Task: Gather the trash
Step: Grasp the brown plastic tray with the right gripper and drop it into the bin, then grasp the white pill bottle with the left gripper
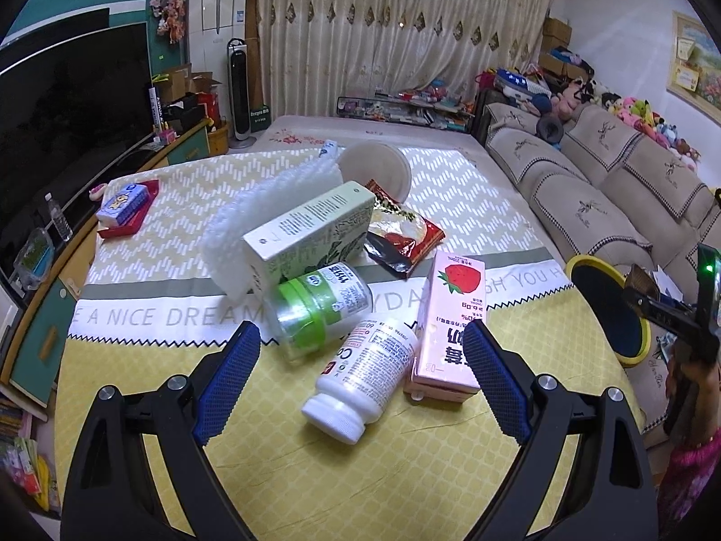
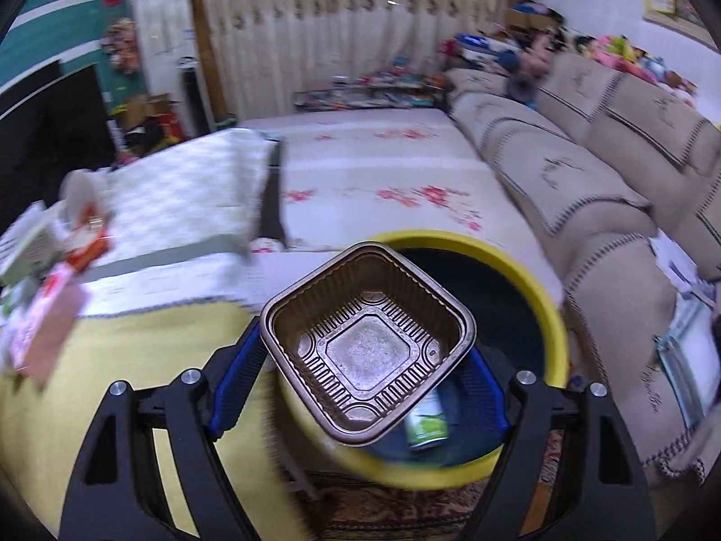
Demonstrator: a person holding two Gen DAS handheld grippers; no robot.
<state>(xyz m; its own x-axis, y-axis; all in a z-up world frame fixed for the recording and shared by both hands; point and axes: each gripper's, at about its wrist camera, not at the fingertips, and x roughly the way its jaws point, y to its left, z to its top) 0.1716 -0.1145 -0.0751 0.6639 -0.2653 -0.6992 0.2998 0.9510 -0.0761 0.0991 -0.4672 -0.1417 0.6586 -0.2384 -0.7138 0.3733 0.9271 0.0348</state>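
Trash lies on the table: a white pill bottle (image 1: 360, 378) on its side, a pink strawberry milk carton (image 1: 448, 324), a clear jar with a green lid (image 1: 315, 311), a green-white box (image 1: 311, 234), a red snack wrapper (image 1: 401, 234), bubble wrap (image 1: 266, 207) and a beige bowl (image 1: 376, 169). My left gripper (image 1: 360, 360) is open above the pill bottle. My right gripper (image 2: 367, 360) is shut on a brown plastic tray (image 2: 367, 342), held over the yellow bin (image 2: 554, 315). A green-white can (image 2: 426, 424) lies in the bin. The bin (image 1: 606, 306) also shows at right.
A red tray with a small blue box (image 1: 126, 207) sits at the table's far left. A beige sofa (image 1: 608, 189) runs along the right. A TV (image 1: 67, 103) stands at left. A floral mat (image 2: 374, 167) covers the floor beyond the table.
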